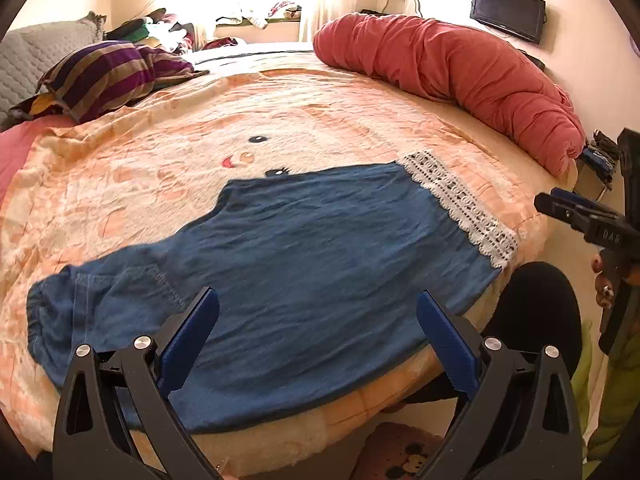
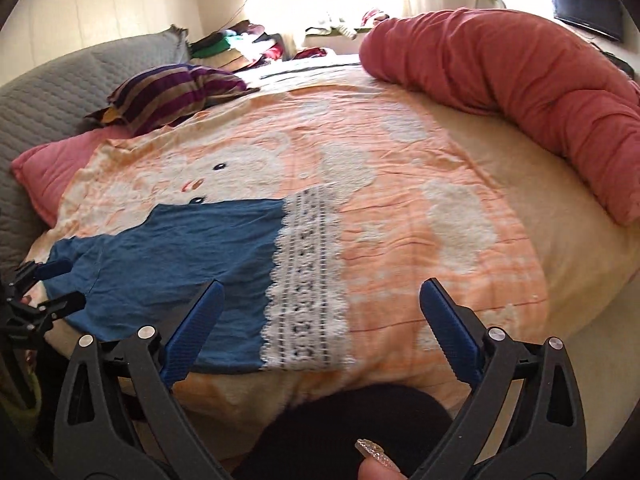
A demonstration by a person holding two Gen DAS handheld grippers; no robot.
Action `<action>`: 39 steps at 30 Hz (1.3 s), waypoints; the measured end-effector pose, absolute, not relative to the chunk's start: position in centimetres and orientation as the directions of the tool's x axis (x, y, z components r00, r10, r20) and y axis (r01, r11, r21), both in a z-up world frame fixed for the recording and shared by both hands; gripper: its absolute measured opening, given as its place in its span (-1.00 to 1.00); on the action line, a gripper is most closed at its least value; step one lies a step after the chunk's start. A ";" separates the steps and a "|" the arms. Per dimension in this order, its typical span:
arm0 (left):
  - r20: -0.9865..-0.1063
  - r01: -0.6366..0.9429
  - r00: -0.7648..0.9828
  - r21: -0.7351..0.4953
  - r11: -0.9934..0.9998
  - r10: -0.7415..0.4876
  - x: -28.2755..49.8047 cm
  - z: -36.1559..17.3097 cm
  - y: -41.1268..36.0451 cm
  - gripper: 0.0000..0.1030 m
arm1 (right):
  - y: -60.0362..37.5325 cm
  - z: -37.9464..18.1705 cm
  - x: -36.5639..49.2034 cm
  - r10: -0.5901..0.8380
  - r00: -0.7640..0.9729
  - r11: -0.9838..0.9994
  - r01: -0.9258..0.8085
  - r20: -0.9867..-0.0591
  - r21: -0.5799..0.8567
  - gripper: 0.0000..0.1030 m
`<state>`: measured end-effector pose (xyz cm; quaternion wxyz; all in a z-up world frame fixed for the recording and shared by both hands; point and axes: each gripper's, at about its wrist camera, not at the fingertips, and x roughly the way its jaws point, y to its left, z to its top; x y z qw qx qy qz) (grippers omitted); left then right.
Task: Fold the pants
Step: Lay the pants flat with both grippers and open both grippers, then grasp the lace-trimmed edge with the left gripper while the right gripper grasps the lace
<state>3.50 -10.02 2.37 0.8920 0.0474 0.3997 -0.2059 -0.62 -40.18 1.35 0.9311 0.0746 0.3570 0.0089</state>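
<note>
Left wrist view: left gripper point(image 1: 318, 316) jaws apart, empty, over the near edge of the blue pants point(image 1: 288, 256), which lie flat on the peach blanket point(image 1: 340, 112); lace hem point(image 1: 460, 204) at 2 o'clock, waistband at 8.

Right wrist view: right gripper point(image 2: 322, 304) spread wide, empty, above the lace hem. Looks like pre-grasp; next move likely needs both grippers pinching edges to fold.

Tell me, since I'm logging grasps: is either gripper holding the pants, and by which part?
Nothing is held. The left gripper and right gripper are both open above the blue denim pants, touching neither the lace hem nor the waistband.
</note>
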 end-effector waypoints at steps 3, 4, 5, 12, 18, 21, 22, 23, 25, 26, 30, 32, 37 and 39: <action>-0.738 0.419 0.576 -0.102 0.902 -0.351 4.3 2.8 -10.9 0.91 | -40.8 0.9 -0.8 0.051 0.741 0.987 0.065 -0.669 0.147 0.80; -0.738 0.423 0.573 -0.104 0.900 -0.355 4.6 3.0 -11.2 0.91 | -41.0 0.5 -0.8 0.052 0.737 0.985 0.072 -0.674 0.154 0.80; -0.739 0.428 0.572 -0.102 0.898 -0.356 4.8 3.1 -11.5 0.91 | -41.1 0.4 -0.8 0.054 0.734 0.985 0.073 -0.677 0.158 0.80; -0.748 0.466 0.558 -0.076 0.881 -0.360 7.5 3.9 -14.4 0.91 | -40.1 -1.4 -0.6 0.107 0.703 0.978 0.051 -0.704 0.201 0.80; -0.752 0.498 0.559 -0.032 0.867 -0.349 9.8 4.3 -16.8 0.91 | -39.1 -2.4 -0.3 0.139 0.684 0.974 0.036 -0.716 0.224 0.80; -0.755 0.515 0.554 -0.019 0.857 -0.351 11.2 4.4 -18.2 0.91 | -39.1 -2.6 -0.1 0.147 0.679 0.971 0.037 -0.719 0.234 0.80; -0.757 0.522 0.551 -0.015 0.853 -0.351 11.8 4.3 -18.8 0.91 | -39.1 -2.7 -0.1 0.150 0.679 0.970 0.039 -0.719 0.239 0.80; -0.759 0.527 0.548 -0.013 0.850 -0.351 12.1 4.2 -19.1 0.91 | -39.2 -2.8 0.0 0.151 0.677 0.969 0.042 -0.720 0.243 0.80; -0.768 0.546 0.531 -0.013 0.837 -0.358 13.1 3.8 -20.2 0.91 | -39.2 -3.0 0.2 0.158 0.672 0.966 0.045 -0.724 0.253 0.80; -0.773 0.555 0.523 -0.011 0.832 -0.359 13.6 3.5 -20.8 0.91 | -39.1 -3.1 0.4 0.162 0.666 0.965 0.048 -0.728 0.259 0.80; -0.792 0.568 0.511 0.018 0.823 -0.335 15.1 2.5 -22.7 0.91 | -38.8 -3.7 1.1 0.172 0.649 0.960 0.060 -0.741 0.275 0.80; -0.799 0.581 0.500 0.024 0.814 -0.334 16.0 2.1 -23.7 0.91 | -38.6 -4.0 1.5 0.168 0.640 0.957 0.077 -0.750 0.280 0.80; -0.812 0.615 0.490 0.064 0.786 -0.317 18.3 0.9 -26.3 0.91 | -38.7 -5.1 2.2 0.151 0.610 0.952 0.123 -0.778 0.280 0.80; -0.820 0.614 0.485 0.072 0.786 -0.303 19.3 0.3 -26.9 0.91 | -38.5 -5.5 2.5 0.150 0.597 0.954 0.120 -0.788 0.273 0.80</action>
